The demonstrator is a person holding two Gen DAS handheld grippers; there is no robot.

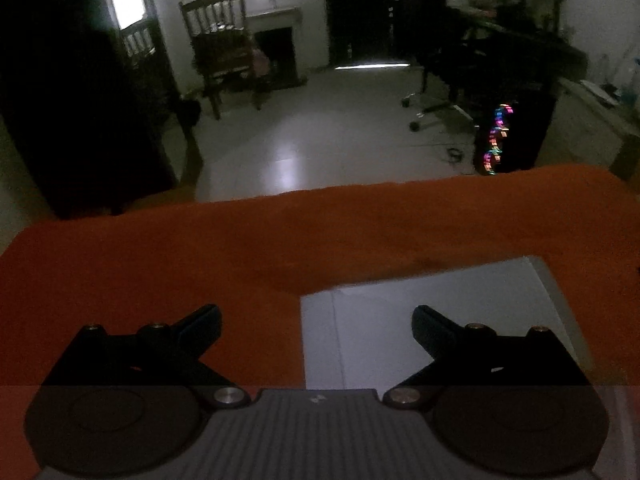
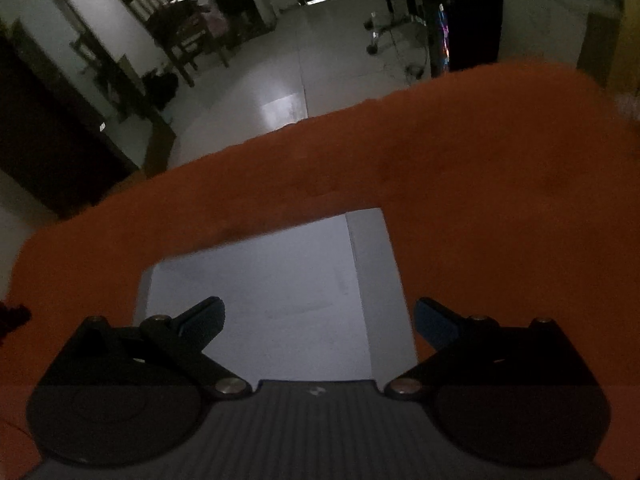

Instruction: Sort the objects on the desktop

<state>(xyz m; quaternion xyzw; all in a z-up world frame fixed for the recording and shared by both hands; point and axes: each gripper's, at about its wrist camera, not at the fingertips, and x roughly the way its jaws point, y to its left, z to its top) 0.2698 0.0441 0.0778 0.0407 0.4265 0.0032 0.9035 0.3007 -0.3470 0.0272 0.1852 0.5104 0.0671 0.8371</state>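
A flat pale grey box lid or tray [image 1: 432,312] lies on the orange tablecloth [image 1: 200,248]. In the left wrist view it sits under the right half of my left gripper [image 1: 316,320], which is open with nothing between its fingers. In the right wrist view the same grey tray [image 2: 272,288] lies straight ahead and below my right gripper [image 2: 318,316], also open and empty. The tray looks bare inside. No other desktop objects show on the cloth.
The orange tablecloth [image 2: 480,200] ends at a far edge, with a pale tiled floor [image 1: 304,136] beyond. A wooden chair [image 1: 224,52], an office chair base [image 1: 436,108] and a dark computer case with coloured lights [image 1: 500,140] stand in the dim room.
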